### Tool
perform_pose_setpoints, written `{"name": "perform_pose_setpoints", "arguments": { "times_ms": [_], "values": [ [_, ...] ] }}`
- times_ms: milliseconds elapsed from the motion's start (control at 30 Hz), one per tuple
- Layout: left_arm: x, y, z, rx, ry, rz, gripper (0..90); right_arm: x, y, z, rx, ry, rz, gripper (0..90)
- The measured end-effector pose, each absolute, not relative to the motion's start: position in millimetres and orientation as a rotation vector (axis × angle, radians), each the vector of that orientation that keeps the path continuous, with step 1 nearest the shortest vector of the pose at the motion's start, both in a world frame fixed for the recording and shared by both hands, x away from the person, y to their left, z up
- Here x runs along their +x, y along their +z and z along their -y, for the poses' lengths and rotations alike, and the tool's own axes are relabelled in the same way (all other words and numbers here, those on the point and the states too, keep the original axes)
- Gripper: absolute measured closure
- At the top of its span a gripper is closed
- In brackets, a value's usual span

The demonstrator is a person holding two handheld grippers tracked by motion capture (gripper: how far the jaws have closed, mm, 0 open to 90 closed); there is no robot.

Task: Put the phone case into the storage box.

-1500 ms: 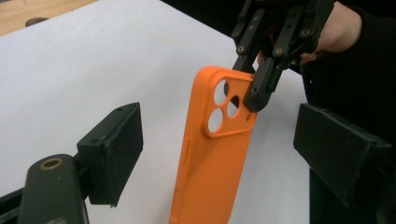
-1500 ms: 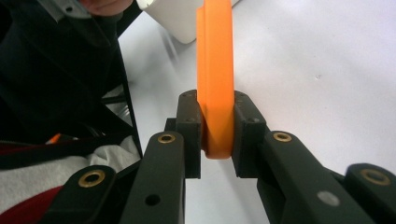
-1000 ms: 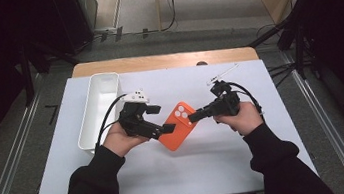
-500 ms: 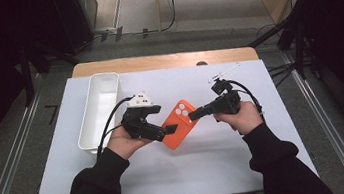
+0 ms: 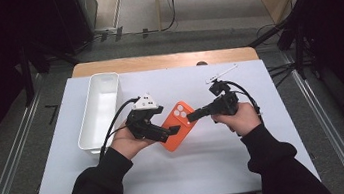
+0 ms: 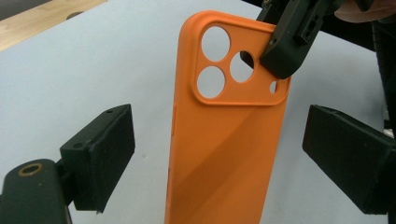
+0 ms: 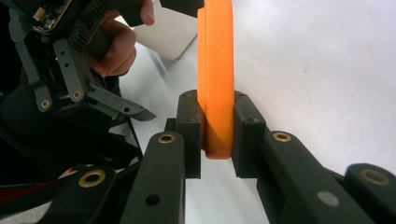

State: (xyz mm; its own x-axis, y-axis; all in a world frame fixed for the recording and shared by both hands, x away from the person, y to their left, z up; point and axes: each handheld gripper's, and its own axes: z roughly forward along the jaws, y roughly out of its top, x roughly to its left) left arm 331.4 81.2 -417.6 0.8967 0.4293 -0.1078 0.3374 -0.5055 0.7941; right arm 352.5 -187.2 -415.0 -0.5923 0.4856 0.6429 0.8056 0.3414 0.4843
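An orange phone case (image 5: 178,132) with camera cut-outs hangs just above the white sheet at mid-table. My right gripper (image 5: 193,116) is shut on its camera end; in the right gripper view the two pads clamp the case's thin edge (image 7: 215,93) from both sides. My left gripper (image 5: 164,132) reaches in from the left at the case's other end. In the left gripper view the case (image 6: 229,140) stands upright between the wide-apart jaws with a gap on each side, and the right gripper's jaw tip (image 6: 292,46) pinches the case's top corner.
A long empty white tray (image 5: 100,106) lies at the left of the sheet, just beyond my left hand. A small white stick-like object (image 5: 221,74) lies at the back right. The wooden table edge (image 5: 165,60) runs along the back.
My left gripper has edged slightly right, closer around the case. The right gripper and the case have stayed in place.
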Motion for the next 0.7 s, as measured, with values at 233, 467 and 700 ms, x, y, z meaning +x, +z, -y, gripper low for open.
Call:
{"name": "perform_pose_setpoints", "arguments": {
  "times_ms": [233,467,700],
  "values": [
    [332.5,-419.6,-77.2,2.146,0.120,-0.557,9.1,354.0,-414.8,183.1,-1.164,-1.132,2.209,75.1],
    [333.9,-421.0,-72.8,2.155,0.139,-0.577,6.1,356.2,-412.8,177.9,-1.190,-1.124,2.190,75.1],
    [335.4,-424.0,-69.8,2.164,0.149,-0.578,6.1,357.4,-411.3,174.4,-1.234,-1.101,2.181,75.2]
  ]
}}
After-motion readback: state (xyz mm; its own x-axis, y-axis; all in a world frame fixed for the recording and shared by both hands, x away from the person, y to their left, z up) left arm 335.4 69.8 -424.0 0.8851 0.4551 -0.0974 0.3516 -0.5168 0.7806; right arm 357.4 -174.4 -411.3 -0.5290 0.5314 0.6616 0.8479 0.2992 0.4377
